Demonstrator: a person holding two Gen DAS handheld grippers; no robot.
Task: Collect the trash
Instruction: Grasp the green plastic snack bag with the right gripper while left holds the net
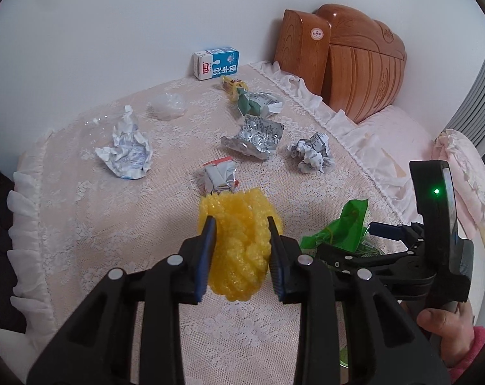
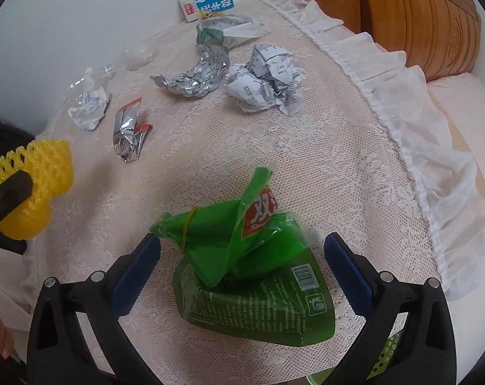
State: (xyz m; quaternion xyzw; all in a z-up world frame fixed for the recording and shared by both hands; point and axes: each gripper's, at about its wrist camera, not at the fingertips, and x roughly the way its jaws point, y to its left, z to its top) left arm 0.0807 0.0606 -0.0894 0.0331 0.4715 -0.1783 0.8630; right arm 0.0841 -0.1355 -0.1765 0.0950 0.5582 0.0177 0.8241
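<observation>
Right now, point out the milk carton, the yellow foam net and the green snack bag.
milk carton (image 1: 216, 63), left wrist view, blue front face
yellow foam net (image 1: 239, 243), left wrist view, middle
green snack bag (image 2: 242, 276), right wrist view, crumpled middle

Yellow foam netting (image 1: 239, 250) between blue-padded black fingers (image 1: 207, 253), a green wrapper (image 2: 252, 272) with a red-and-white logo, silver crumpled foil (image 1: 252, 136), white paper (image 1: 313, 155) printed in grey, and a blue-and-white milk carton (image 1: 216, 63), all on pale pink lace cloth (image 1: 114, 224) with white frills.
</observation>
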